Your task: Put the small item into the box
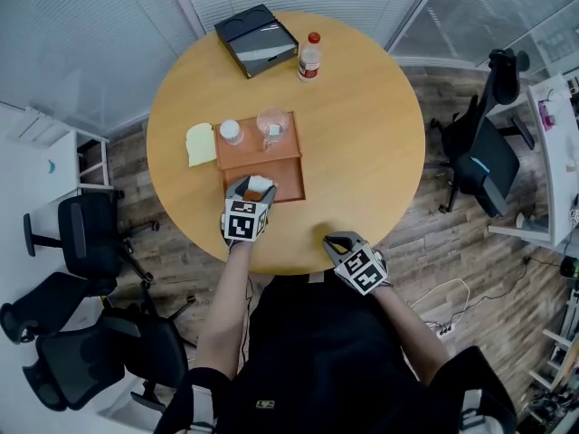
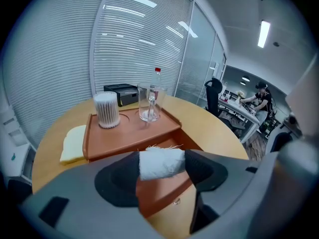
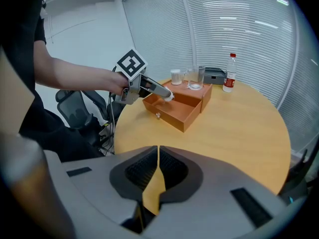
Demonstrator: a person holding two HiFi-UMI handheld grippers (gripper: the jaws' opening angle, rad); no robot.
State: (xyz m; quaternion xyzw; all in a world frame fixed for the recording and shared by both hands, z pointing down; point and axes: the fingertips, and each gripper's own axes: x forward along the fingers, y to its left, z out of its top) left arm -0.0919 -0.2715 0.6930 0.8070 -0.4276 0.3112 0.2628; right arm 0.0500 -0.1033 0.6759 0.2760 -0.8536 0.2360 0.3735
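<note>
Two hand-held grippers in view. Left hand-held gripper clamps the small white roll between its pads, above the open drawer of the orange box. Right hand-held gripper: jaws together, nothing between, near the bench edge.

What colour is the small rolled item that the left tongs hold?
The rolled item is white; the left gripper view shows it best.

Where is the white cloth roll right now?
In the left gripper view, the white cloth roll is clamped between the jaws of the left gripper, over the open drawer of the orange box, nearer the person than the glass.
</note>
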